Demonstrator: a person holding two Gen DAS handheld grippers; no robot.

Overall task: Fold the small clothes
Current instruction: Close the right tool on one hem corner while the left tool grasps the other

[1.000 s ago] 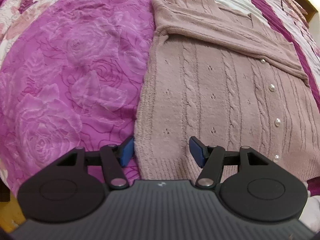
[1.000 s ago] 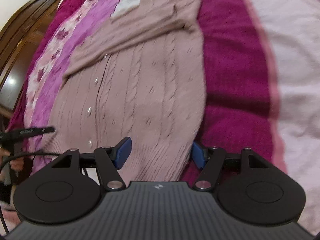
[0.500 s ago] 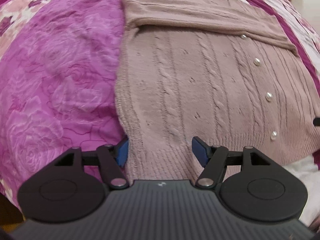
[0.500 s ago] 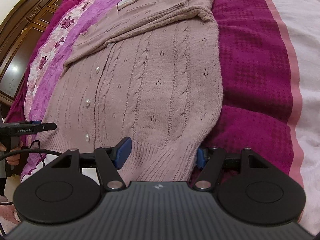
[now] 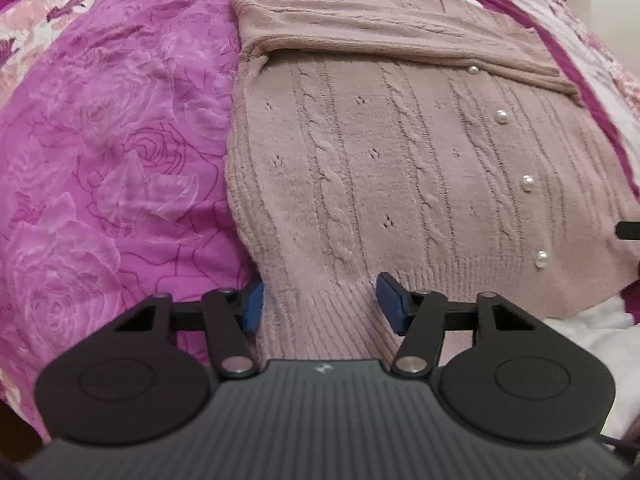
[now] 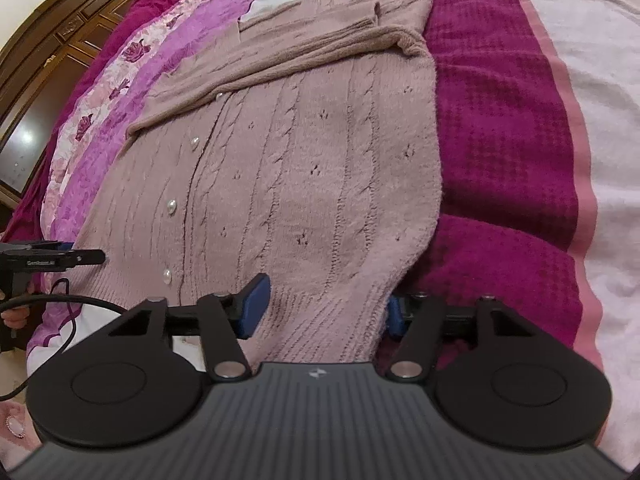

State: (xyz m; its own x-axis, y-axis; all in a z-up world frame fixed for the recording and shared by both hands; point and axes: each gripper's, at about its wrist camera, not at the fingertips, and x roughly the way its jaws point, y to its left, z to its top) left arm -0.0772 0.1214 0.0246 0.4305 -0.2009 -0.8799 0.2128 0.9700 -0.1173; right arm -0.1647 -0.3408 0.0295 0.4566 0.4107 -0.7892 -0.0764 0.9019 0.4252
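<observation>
on the left wrist view, our left gripper (image 5: 320, 304) sits at the cardigan (image 5: 400, 168)'s left hem corner, its jaws spread wide with the ribbed hem lying between the blue pads (image 5: 390, 302); nothing is pinched yet. the left pad looks tucked at the garment's side edge, the right pad rests over the knit. from these tongs the cardigan runs away toward twelve o'clock, its long axis hem-to-collar, with the sleeves already folded across the chest near the top. the pearl buttons (image 5: 527, 183) line up toward two o'clock. all of it lies flat on the purple rose bedspread (image 5: 100, 152).

on the right wrist view, our right gripper (image 6: 324, 308) mirrors this at the right hem corner: jaws apart, hem between them, the right pad partly hidden under the edge, so we judge it unclosed but not gripping. the cardigan again stretches to twelve o'clock; the magenta blanket (image 6: 500, 140) lies at three o'clock. each hand is nearest its own corner, so we think the coming move is a pinch on both, then a lift toward the collar.

at nine o'clock the other gripper's arm bears small white lettering (image 6: 40, 265), too tiny for us to read surely.
</observation>
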